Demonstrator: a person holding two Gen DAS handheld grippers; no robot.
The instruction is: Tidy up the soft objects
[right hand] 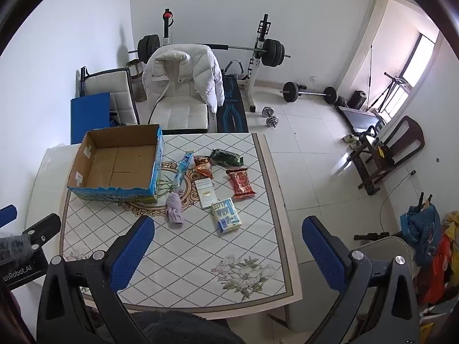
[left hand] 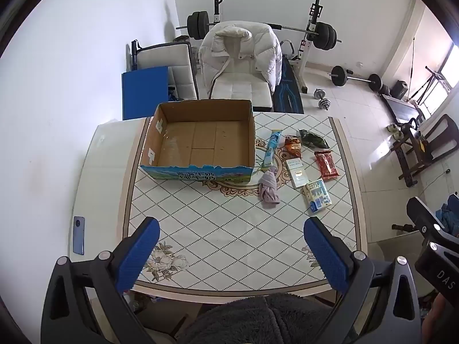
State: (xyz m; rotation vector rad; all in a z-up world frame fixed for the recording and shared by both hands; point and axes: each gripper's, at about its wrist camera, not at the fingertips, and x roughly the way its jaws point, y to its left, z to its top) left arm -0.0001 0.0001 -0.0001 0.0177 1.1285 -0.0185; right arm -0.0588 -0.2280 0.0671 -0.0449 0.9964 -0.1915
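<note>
Seven small things lie on the table (left hand: 200, 229), all in a bunch toward its right edge, just beside the cardboard box (left hand: 200, 140). That box sits near the far left corner and I see nothing inside it. I think it is there to take the soft things.

My left gripper (left hand: 231, 252) hangs above the near edge with its fingers spread wide and nothing between them. My right gripper (right hand: 228, 246) hangs over the near right corner, spread wide too, also with nothing in it. I hold them both back and open so I can see all the things first.

Closest to me are the purple cloth (right hand: 174, 210), bunched up, and the tissue pack (right hand: 226, 216). Behind them lie the white packet (right hand: 206, 193) and the red snack bag (right hand: 241, 183). Farther back are the orange bag (right hand: 203, 167), the green bag (right hand: 226, 157) and the long blue tube (right hand: 182, 170), which lies right by the wall of the box.

I guess the cloth is an easy first pick, since it is near and squashy.
</note>
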